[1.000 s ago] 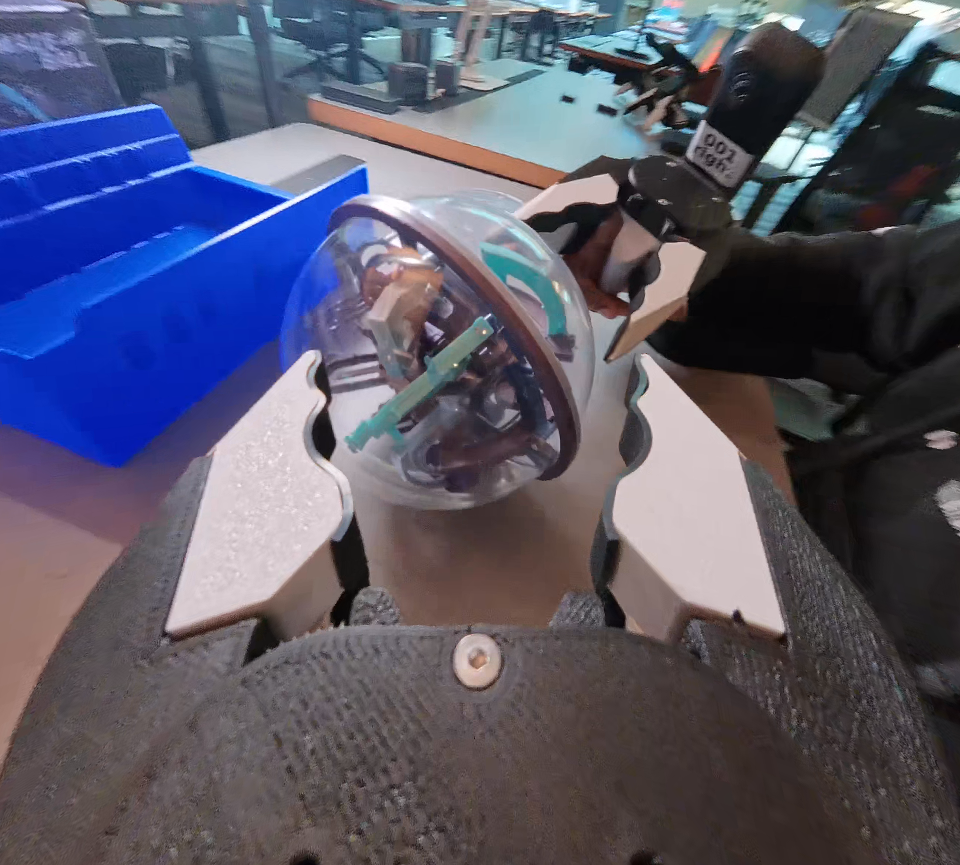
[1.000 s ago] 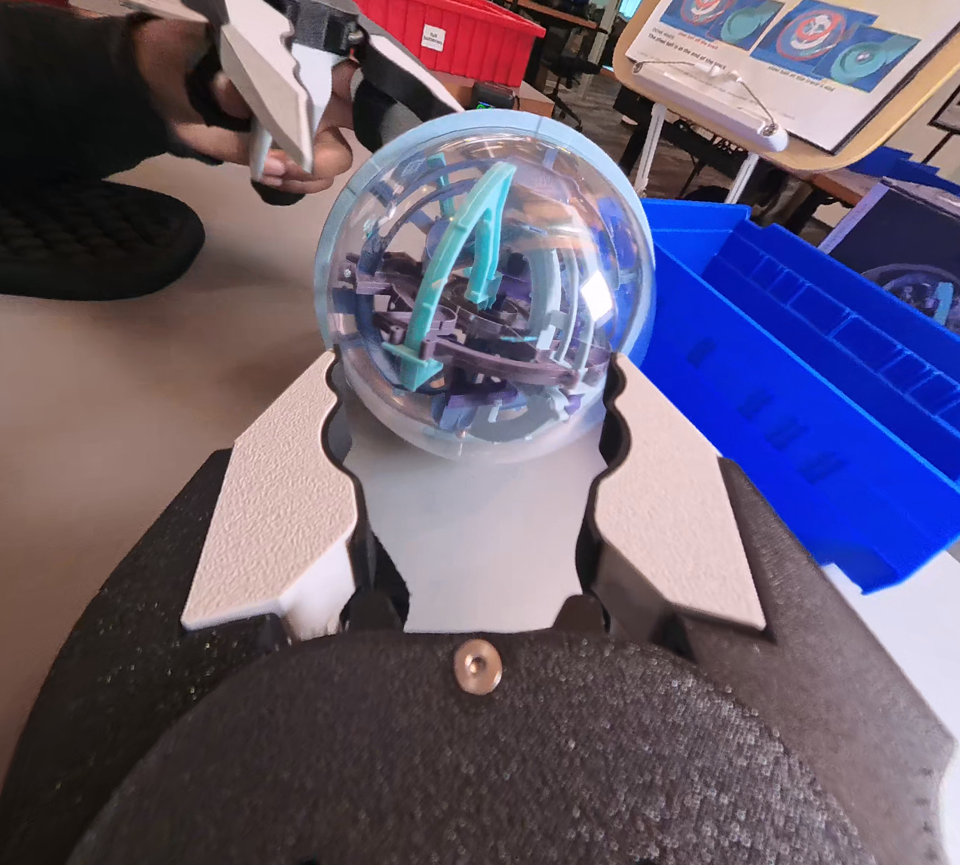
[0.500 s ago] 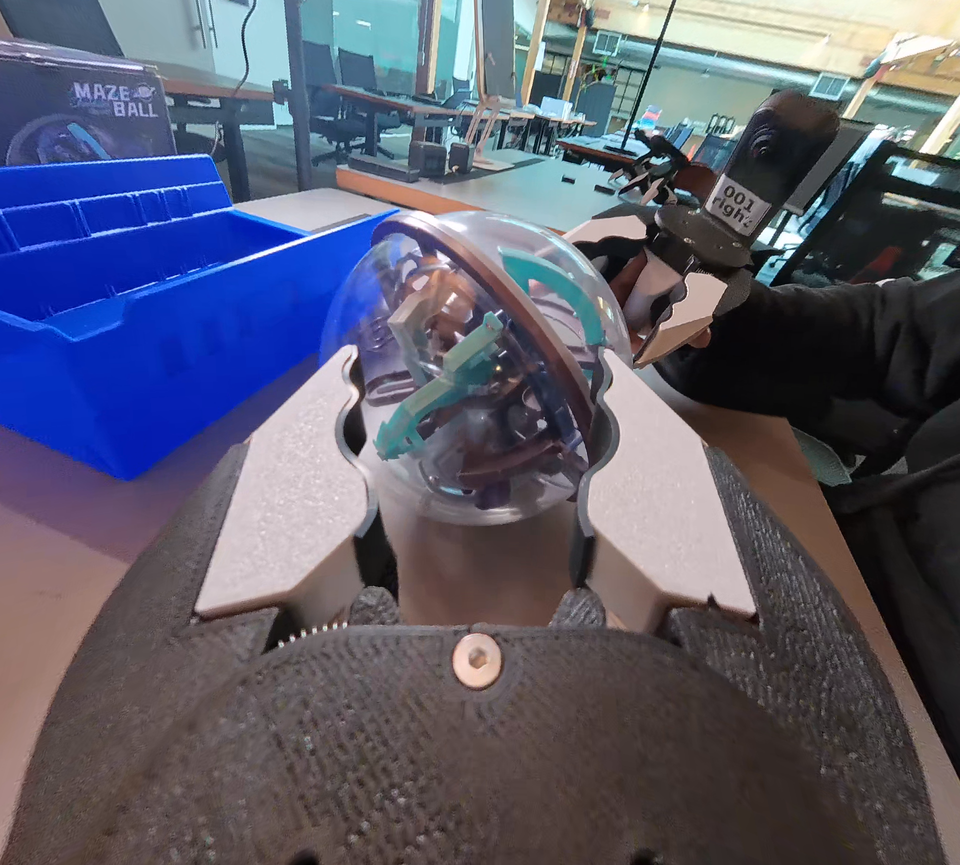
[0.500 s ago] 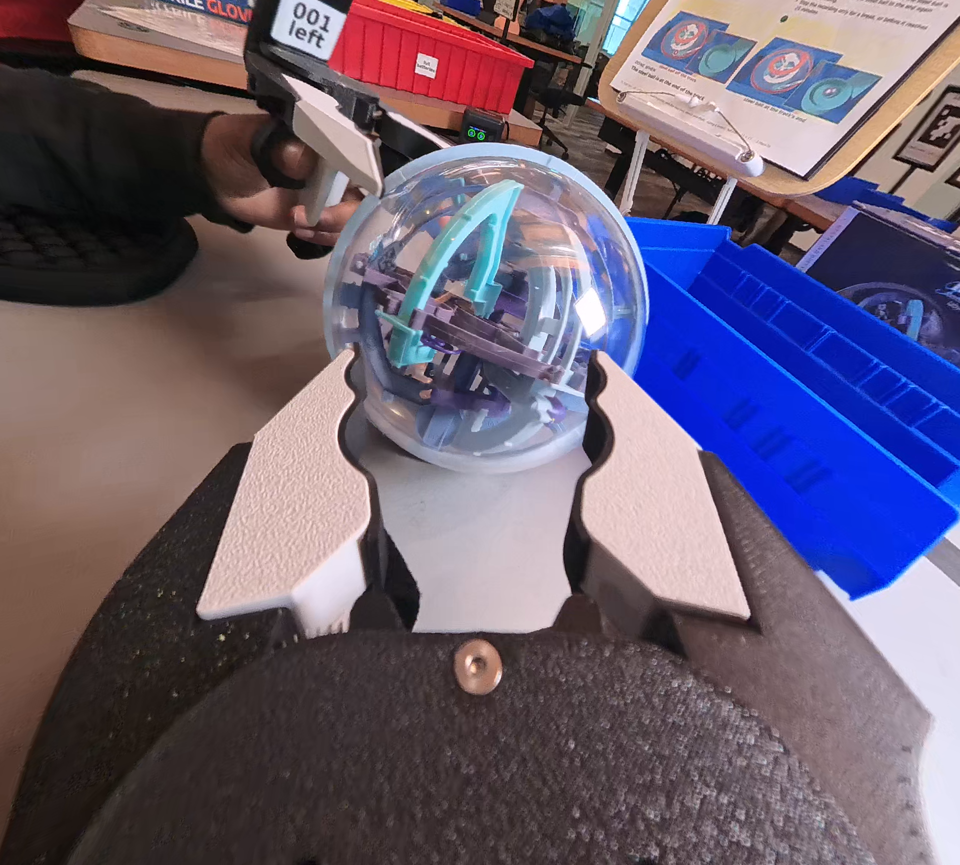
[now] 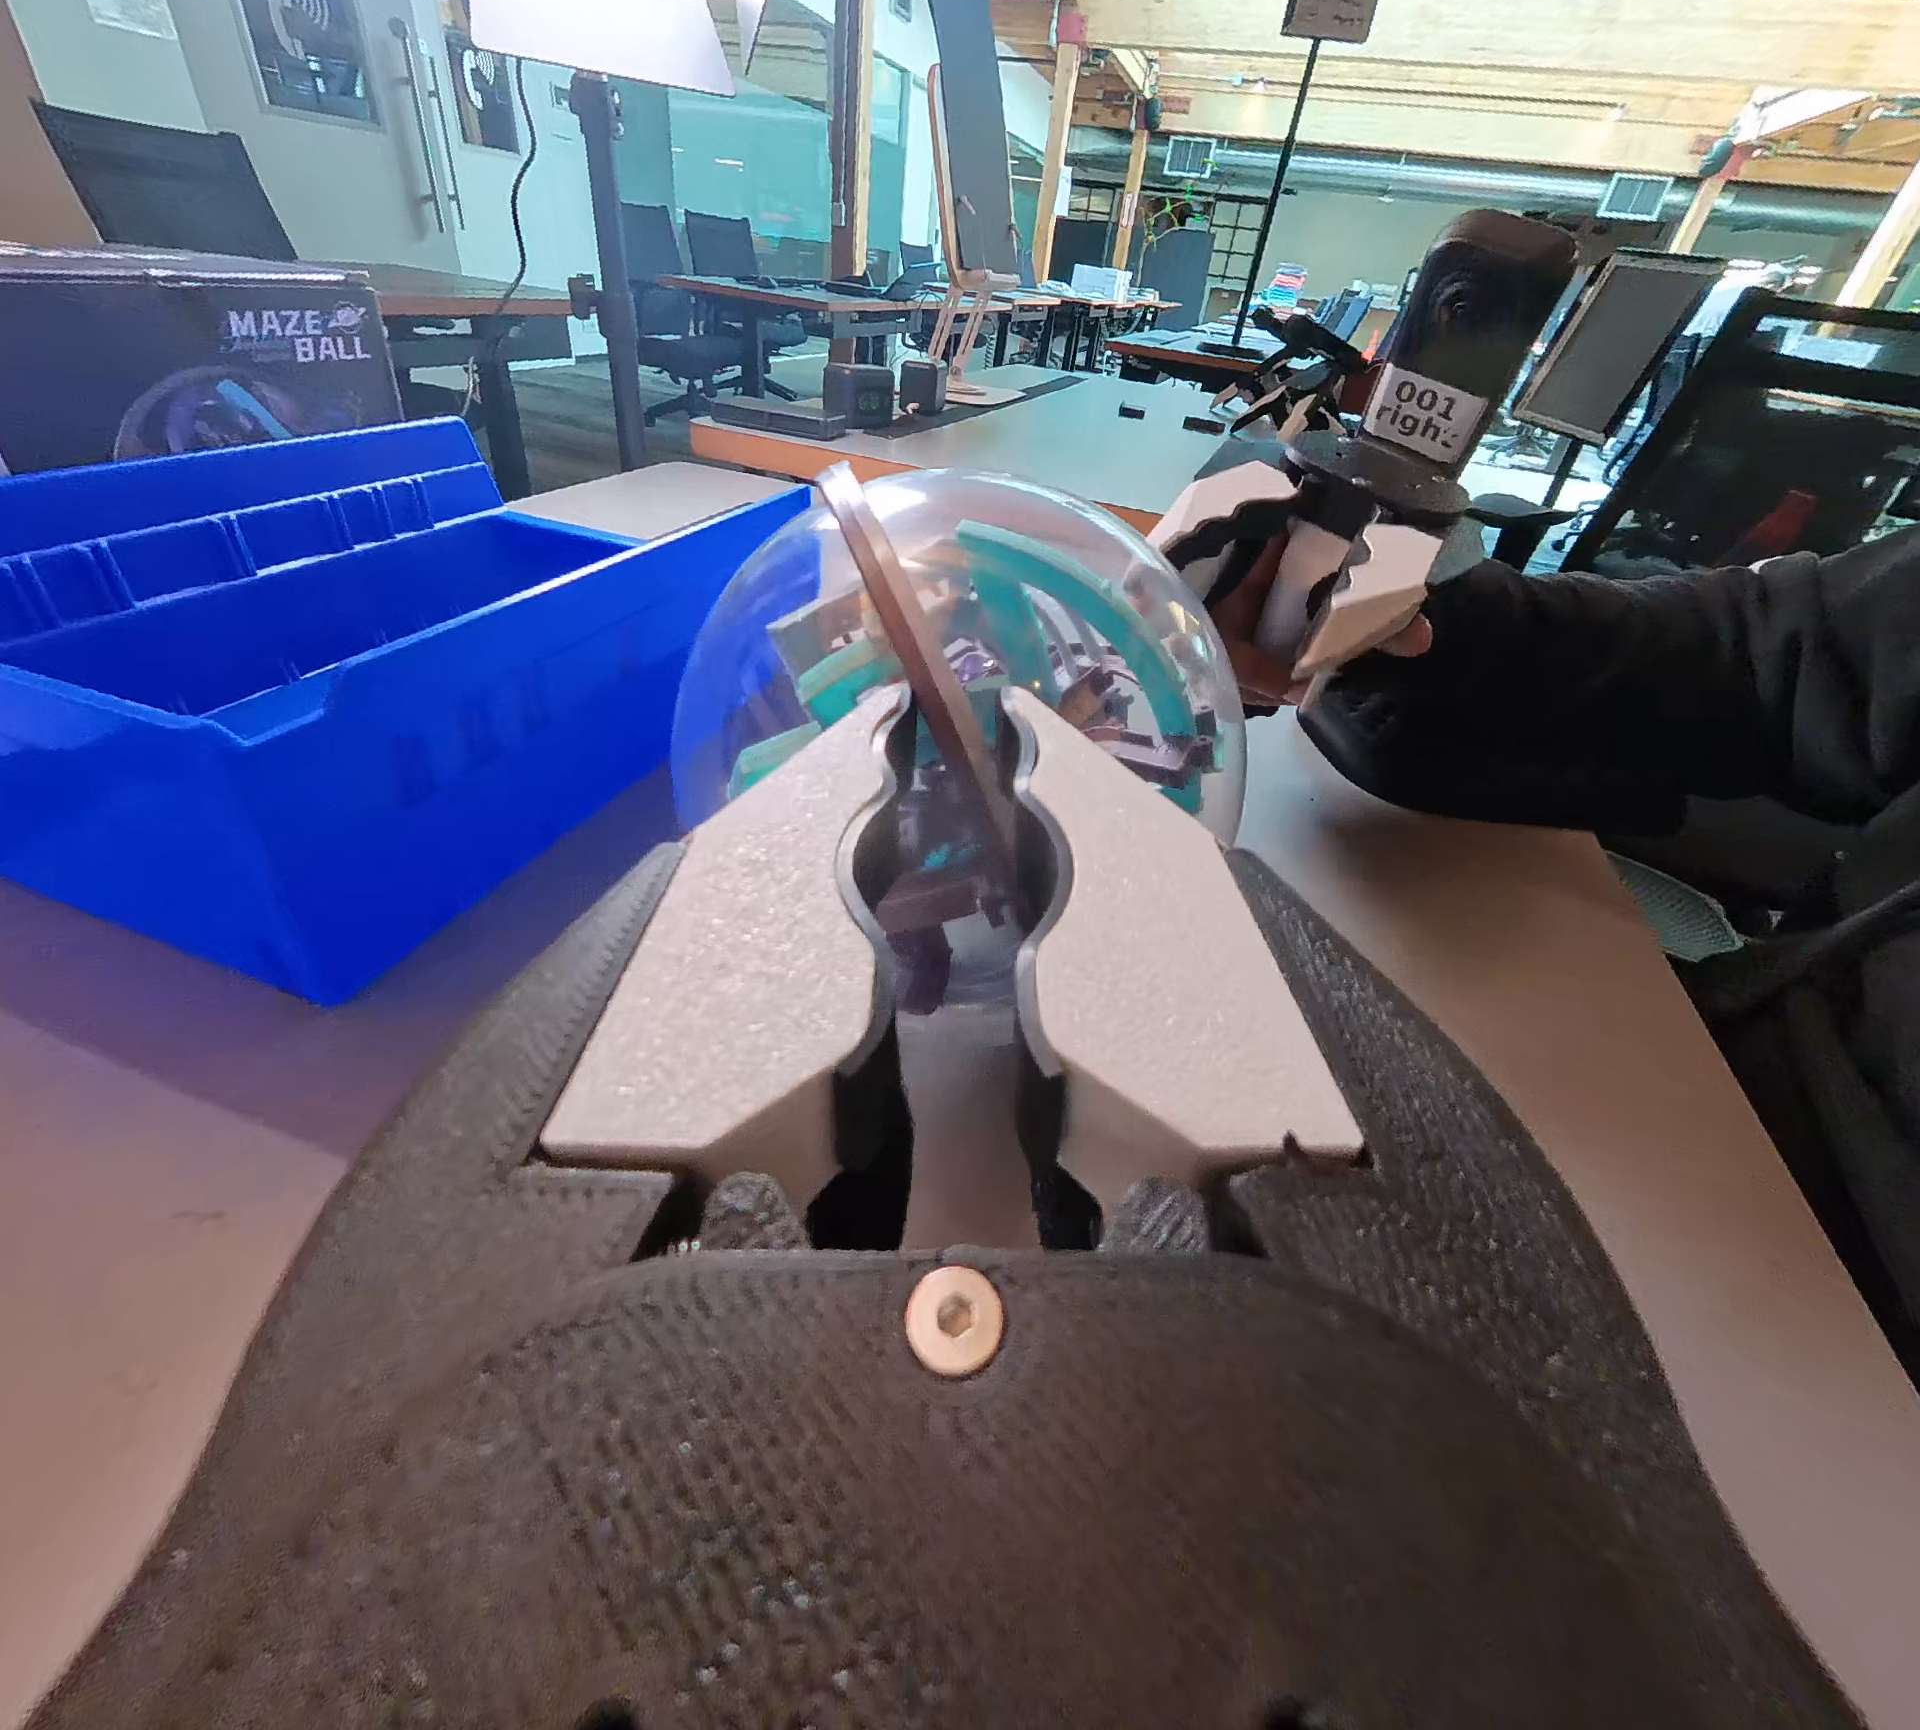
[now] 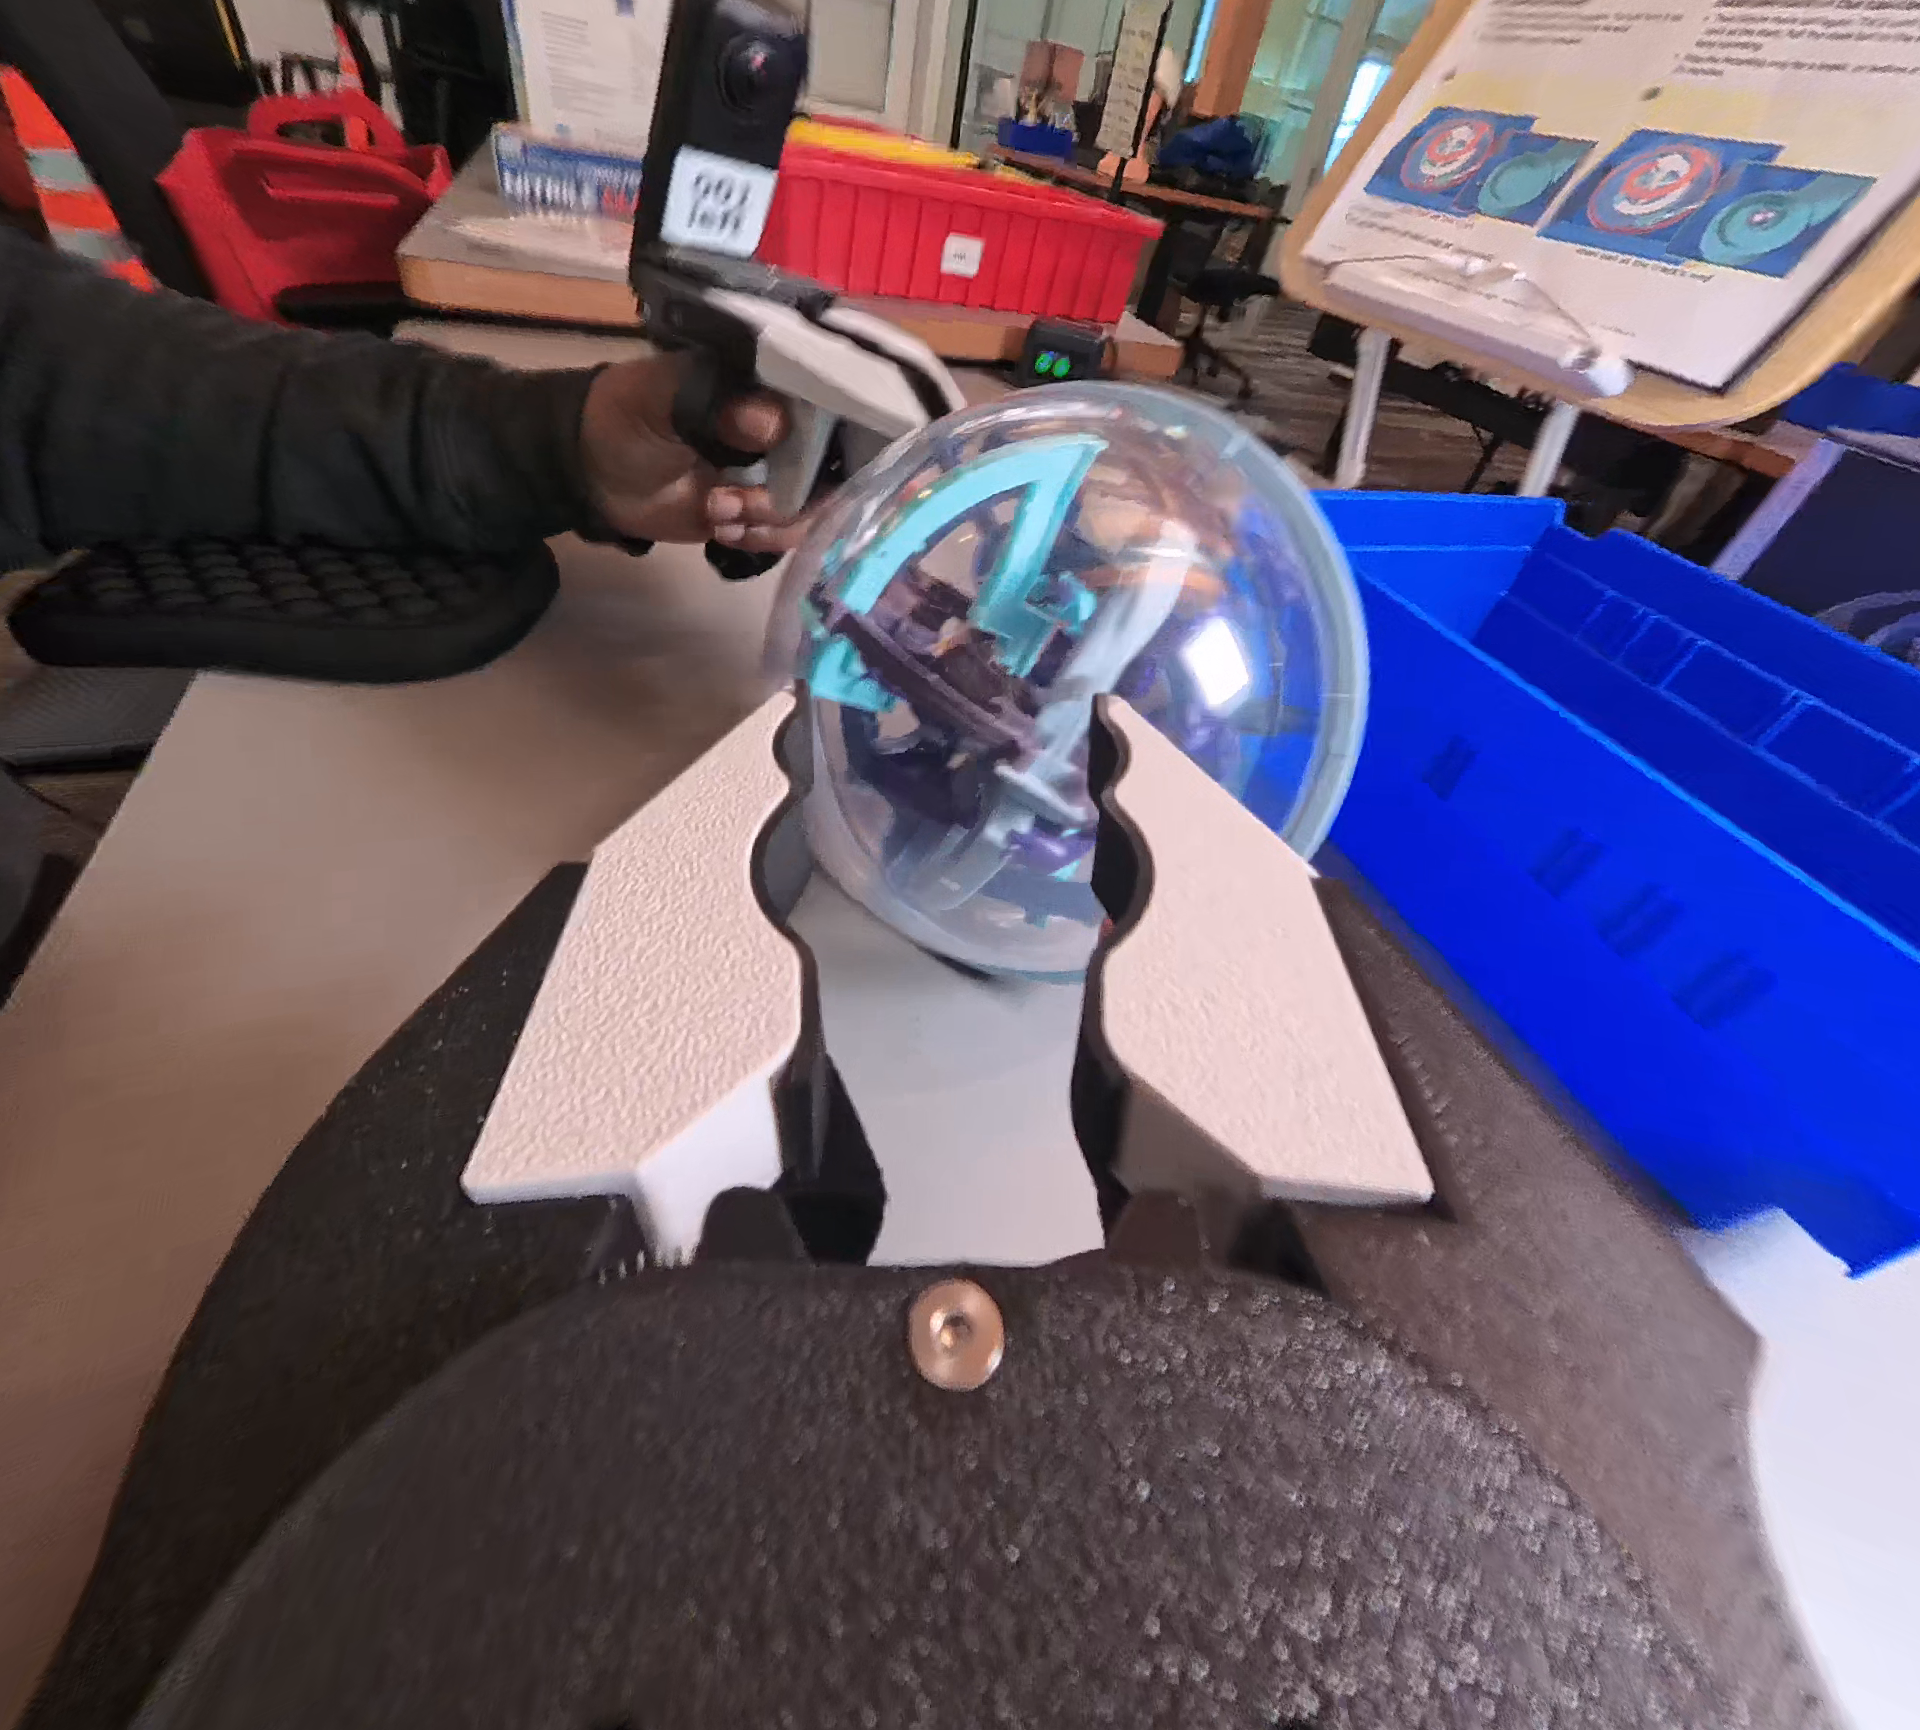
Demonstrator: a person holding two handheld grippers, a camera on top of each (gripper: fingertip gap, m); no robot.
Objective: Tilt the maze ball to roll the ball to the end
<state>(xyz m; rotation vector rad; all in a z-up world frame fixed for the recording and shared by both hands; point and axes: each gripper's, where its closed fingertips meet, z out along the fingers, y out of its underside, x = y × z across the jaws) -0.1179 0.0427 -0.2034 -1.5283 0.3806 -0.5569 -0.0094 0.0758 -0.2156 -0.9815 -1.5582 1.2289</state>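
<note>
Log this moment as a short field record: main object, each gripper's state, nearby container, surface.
object: clear plastic maze ball with teal and purple tracks inside, brown rim band tilted
left gripper: white fingers closed in on the ball's near side, over the rim band
right gripper: white fingers part closed against the ball's lower near side
small inner ball: not discernible
container: blue plastic bin, beside the ball, holding nothing visible
surface: beige tabletop

Clear maze ball (image 5: 1081, 631) with teal tracks; blue bin (image 5: 312, 724); white fingers (image 5: 727, 953).
</note>
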